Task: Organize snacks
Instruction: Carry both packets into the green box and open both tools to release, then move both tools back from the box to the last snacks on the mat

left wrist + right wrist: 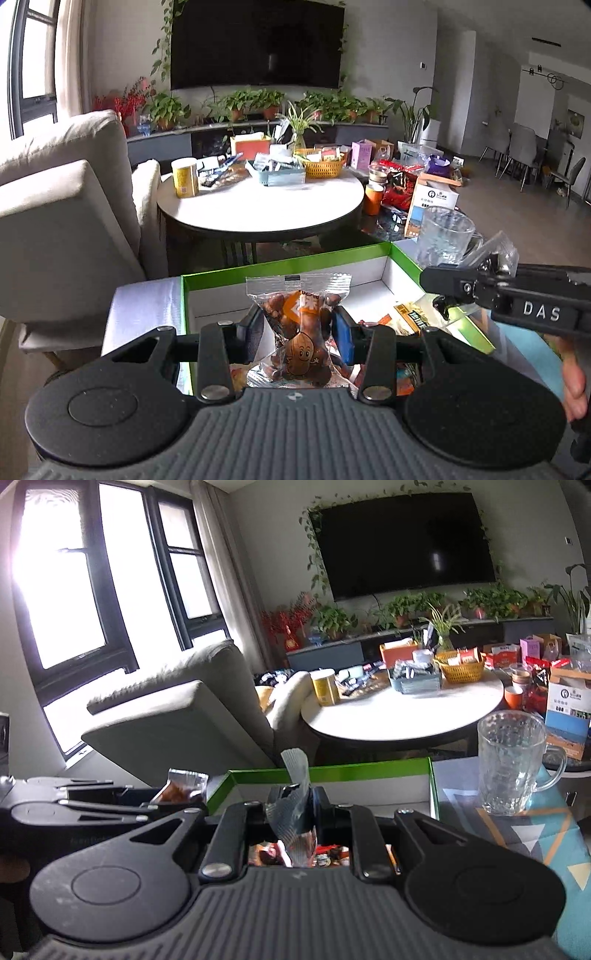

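While my left gripper [299, 328] is clamped across the middle of a clear packet of peanuts [300, 332], its blue pads pinch the film in at the waist, so the packet stands upright between the jaws with its crimped top seal above them. It hangs over the near end of the green-rimmed box [280, 265], whose white floor already holds a few other snack packets [410, 317] towards the right-hand wall.

My right gripper [295, 812] is closed tight on a thin, crinkled wrapper [295, 775]; only its ribbed sealed end shows above the jaws, and what lies inside I cannot tell. It too is over the box, just beside my left gripper.

Handling, as I judge it: both packets look light and soft. The peanut packet gives under the pads and its loose contents can shift, so the film may slip or rotate if gripped by a corner; a hold across the body, as now, seems the surest. The sealed fin is flat and stiffer but slick, and a grip there would leave the packet swinging. Crushing the nuts is a minor risk, so moderate pressure should be enough.

Outward: a clear glass mug [511, 762] stands just right of the box on the patterned cloth, fragile and near my right gripper's path. Beyond are a round white table [258, 210] crowded with containers and a grey armchair [66, 206].
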The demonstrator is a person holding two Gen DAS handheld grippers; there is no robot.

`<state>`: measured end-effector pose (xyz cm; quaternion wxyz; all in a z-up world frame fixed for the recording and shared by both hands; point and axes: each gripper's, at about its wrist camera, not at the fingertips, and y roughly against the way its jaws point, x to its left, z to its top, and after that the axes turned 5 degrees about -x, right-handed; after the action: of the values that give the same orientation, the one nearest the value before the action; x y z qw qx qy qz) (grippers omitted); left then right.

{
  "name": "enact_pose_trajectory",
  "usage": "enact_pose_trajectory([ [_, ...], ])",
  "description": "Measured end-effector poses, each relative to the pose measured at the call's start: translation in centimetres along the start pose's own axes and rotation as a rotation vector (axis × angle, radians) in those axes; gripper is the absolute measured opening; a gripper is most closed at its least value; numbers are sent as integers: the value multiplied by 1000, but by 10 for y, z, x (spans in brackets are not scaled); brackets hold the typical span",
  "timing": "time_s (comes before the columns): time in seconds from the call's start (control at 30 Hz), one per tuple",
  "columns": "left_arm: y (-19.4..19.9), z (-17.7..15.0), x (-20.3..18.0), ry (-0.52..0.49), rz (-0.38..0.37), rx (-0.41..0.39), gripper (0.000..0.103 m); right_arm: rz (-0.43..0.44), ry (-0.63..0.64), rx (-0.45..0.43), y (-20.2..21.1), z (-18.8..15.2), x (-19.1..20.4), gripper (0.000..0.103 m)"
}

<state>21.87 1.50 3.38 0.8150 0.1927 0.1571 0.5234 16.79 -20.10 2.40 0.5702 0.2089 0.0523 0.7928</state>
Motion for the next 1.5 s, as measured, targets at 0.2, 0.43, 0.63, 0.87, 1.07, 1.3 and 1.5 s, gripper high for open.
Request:
enact_pose_trajectory([
  [0.2,-22,-10,3,20,-11,48,38,-28,-46,41,-20,-5,-14,16],
  [0.43,-32,-18,5,26,-5,79,38,-42,-63,75,-29,-9,-17,18],
  [0.63,-24,-18,1,9,-1,60,39,-43,-64,67,-24,-8,-14,21],
  [0.87,-5,-18,-2,5,4,42,43,-31,-38,60,-11,-8,-7,21],
  [1.07,13,-20,-8,-9,2,33,43,-48,9,58,12,-9,-11,22],
  [1.3,32,-35,-25,-26,-77,49,48,-128,79,118,53,-35,-33,22],
  [1.5,38,-58,-53,-68,-134,117,48,-83,2,205,84,-66,-50,22],
])
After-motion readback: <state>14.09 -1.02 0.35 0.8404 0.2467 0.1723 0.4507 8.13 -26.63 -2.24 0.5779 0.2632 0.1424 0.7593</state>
